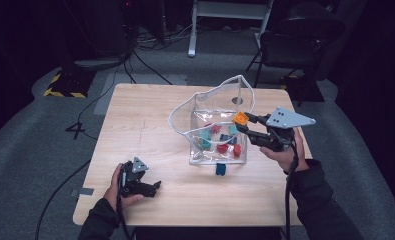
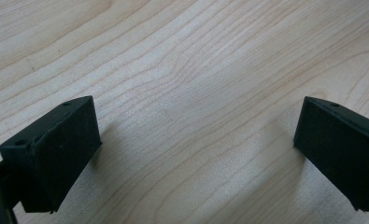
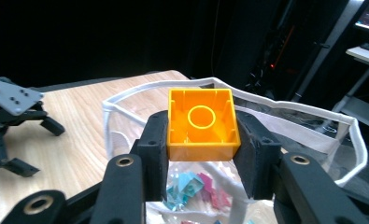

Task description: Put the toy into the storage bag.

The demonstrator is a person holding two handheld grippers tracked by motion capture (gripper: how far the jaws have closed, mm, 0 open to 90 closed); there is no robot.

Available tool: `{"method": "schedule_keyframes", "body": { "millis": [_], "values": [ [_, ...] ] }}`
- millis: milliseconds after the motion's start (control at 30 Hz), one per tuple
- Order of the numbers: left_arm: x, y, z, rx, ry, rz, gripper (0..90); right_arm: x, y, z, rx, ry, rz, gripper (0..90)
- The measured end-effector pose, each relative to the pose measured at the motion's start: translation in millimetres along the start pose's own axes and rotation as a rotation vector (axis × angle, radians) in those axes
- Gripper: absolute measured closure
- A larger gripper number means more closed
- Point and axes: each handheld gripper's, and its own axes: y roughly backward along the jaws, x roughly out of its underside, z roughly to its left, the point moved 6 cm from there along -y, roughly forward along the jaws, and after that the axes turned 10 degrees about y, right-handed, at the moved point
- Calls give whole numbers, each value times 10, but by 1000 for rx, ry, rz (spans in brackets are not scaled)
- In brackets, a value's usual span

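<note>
While my right hand-held gripper [image 3: 202, 154] clamps orange block [image 3: 203, 123] over clear bag [image 3: 308, 123], left hand-held gripper [image 2: 196, 149] rests open on table [image 2: 182, 60].

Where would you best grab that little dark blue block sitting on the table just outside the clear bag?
Probably from straight above, fingers closing on two opposite upright sides of the dark blue block. It stands alone on the table just in front of the clear bag, so its left and right faces look free; the bag wall crowds the far side.
</note>
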Motion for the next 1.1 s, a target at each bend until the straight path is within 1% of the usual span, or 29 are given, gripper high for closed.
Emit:
{"method": "schedule_keyframes", "body": {
  "millis": [167, 200, 267, 467, 567, 1100],
  "values": [
    [0, 0, 0, 0, 0, 0, 6, 3, -67, -73, 23, -11, 18, 593],
    [0, 0, 0, 0, 0, 0, 6, 5, -81, -81, 21, -17, 21, 593],
    [0, 0, -1, 0, 0, 0, 6, 12, -106, -104, 40, -16, 31, 593],
    [0, 0, 0, 1, 0, 1, 6, 37, -166, -157, 60, -37, 44, 593],
    [1, 1, -1, 1, 0, 2, 6, 56, -195, -179, 63, -41, 61, 593],
    [0, -1, -1, 1, 1, -2, 6, 86, -290, -275, 85, -71, 104, 591]
  ]
}}
